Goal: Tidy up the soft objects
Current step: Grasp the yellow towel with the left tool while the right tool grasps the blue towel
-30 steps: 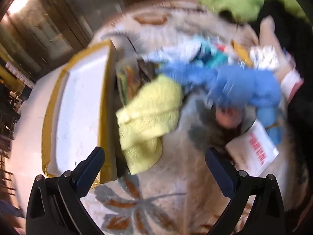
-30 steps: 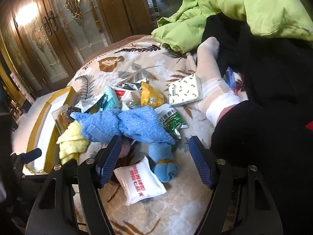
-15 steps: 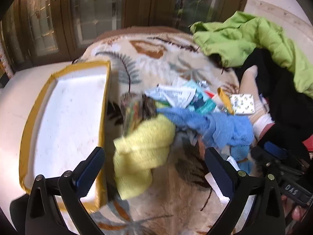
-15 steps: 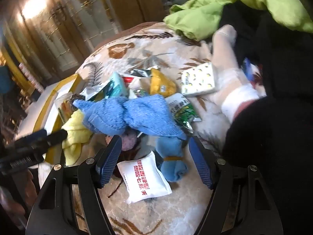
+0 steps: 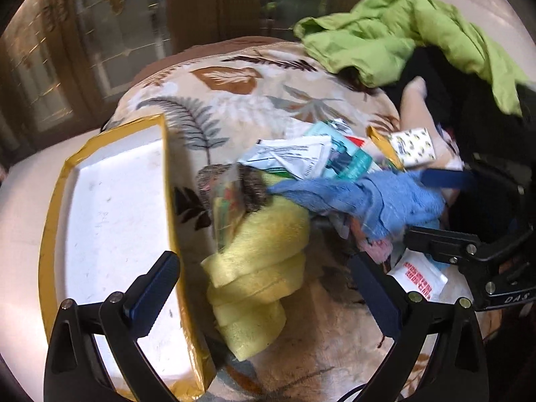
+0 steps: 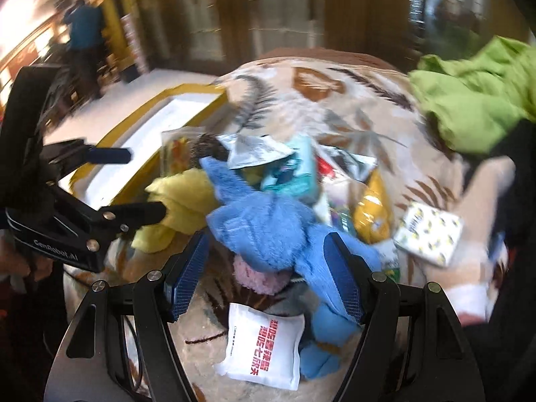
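A yellow towel [image 5: 258,264] lies rolled on the leaf-print blanket, just right of the white tray with the yellow rim [image 5: 167,181]. My left gripper [image 5: 268,291] is open, its fingers on either side of the towel's near end. A blue towel [image 6: 268,227] lies across a heap of snack packets, with a pink soft thing [image 6: 261,274] under it. My right gripper [image 6: 264,268] is open, its fingers either side of the blue towel and apart from it. In the left wrist view the blue towel [image 5: 361,197] lies between the right gripper's fingers [image 5: 445,179]. The yellow towel [image 6: 181,211] shows beside the left gripper's finger [image 6: 144,211].
A white packet with red print [image 6: 264,345] lies near the right gripper. Snack packets [image 5: 301,160] and a lemon-print pack [image 6: 428,231] are heaped on the blanket [image 5: 254,100]. A green garment [image 5: 402,37] and a person's socked foot [image 5: 415,107] lie at the right. A person [image 6: 82,33] stands far left.
Both grippers have moved closer over the pile. The right gripper has swung left and now frames the blue towel. The left gripper has come nearer the yellow towel. Both stay open.
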`<act>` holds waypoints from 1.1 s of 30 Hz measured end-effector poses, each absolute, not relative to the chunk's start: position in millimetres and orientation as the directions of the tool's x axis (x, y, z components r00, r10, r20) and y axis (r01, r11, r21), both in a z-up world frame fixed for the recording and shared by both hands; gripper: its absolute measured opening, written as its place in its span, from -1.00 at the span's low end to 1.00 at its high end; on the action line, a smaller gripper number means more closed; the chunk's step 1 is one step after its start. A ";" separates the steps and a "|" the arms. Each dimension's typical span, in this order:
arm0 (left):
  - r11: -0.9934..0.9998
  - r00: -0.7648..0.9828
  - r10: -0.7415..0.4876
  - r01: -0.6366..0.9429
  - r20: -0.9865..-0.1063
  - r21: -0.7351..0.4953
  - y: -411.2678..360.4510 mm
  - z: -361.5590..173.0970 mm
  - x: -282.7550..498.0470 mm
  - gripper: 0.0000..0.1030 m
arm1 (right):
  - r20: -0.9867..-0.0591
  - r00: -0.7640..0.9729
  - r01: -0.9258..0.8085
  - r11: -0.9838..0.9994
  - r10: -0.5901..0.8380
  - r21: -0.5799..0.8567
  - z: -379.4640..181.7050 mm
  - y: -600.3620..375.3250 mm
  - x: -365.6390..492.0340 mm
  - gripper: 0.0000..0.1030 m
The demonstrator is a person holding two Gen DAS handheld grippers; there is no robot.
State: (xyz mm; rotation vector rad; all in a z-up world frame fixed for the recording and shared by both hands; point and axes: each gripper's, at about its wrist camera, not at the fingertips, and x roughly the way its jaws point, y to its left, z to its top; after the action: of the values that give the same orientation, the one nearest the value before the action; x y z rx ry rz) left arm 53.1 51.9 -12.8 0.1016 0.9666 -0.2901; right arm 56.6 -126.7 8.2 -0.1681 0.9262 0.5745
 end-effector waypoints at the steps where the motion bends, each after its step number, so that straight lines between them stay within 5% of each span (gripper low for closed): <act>1: 0.954 0.530 -0.194 0.298 -0.825 -0.033 50.3 -14.9 53.6 0.98 | -0.798 0.455 -0.557 0.826 0.394 0.090 7.4 -123.7 57.9 0.40; 29: 0.958 0.452 -0.170 0.283 -0.876 -0.040 26.2 -54.6 87.7 0.96 | -0.881 0.346 -0.637 0.770 0.322 0.031 -28.1 -108.1 96.4 0.40; 32: 0.957 0.446 -0.174 0.287 -0.878 -0.043 24.7 -56.1 87.7 0.91 | -0.893 0.317 -0.627 0.777 0.319 0.055 -32.5 -109.1 98.4 0.08; 33: 0.958 0.452 -0.174 0.285 -0.875 -0.043 25.2 -55.1 86.9 0.63 | -0.894 0.314 -0.622 0.781 0.319 0.061 -33.4 -110.5 98.0 0.03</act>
State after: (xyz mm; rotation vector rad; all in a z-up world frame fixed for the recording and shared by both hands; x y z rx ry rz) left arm 86.9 25.2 -55.1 0.1158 1.0647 -0.2843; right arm 98.0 -110.5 -33.4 -0.3209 1.0866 0.6340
